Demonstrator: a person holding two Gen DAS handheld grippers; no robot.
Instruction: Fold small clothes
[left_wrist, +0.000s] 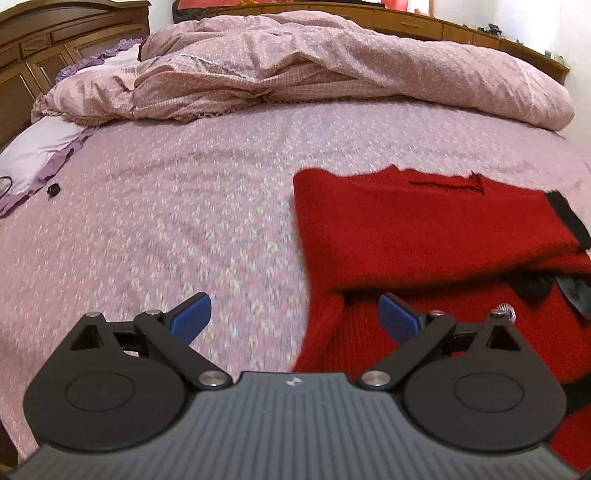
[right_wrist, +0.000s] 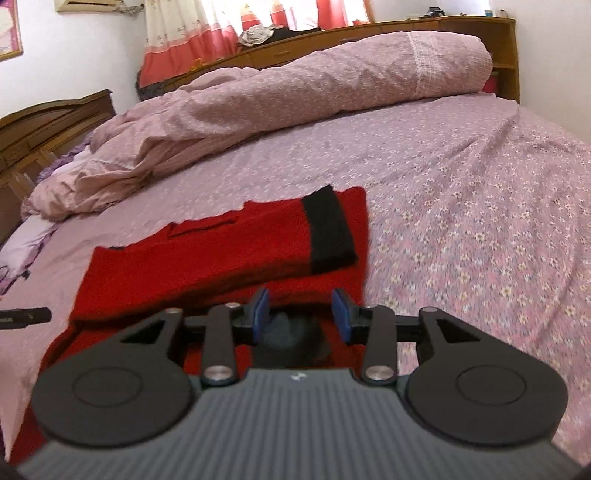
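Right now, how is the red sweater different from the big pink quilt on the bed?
The red sweater lies flat and folded near the front of the bed; the pink quilt is bunched in a long, puffy heap at the back. The sweater is plain red with a black cuff; the quilt has a tiny flower print. The sweater is much smaller than the quilt. Both rest on the flowered bedsheet.

1. Even, soft daylight; brightest at the curtained window (right_wrist: 255, 22) in the right wrist view, slightly blown out.
2. Motion blur smears the floral bedsheet (left_wrist: 207, 236) and the red sweater (left_wrist: 424, 229) edges.
3. Strong fisheye bending at the borders.
4. Shadows faint, no glare.
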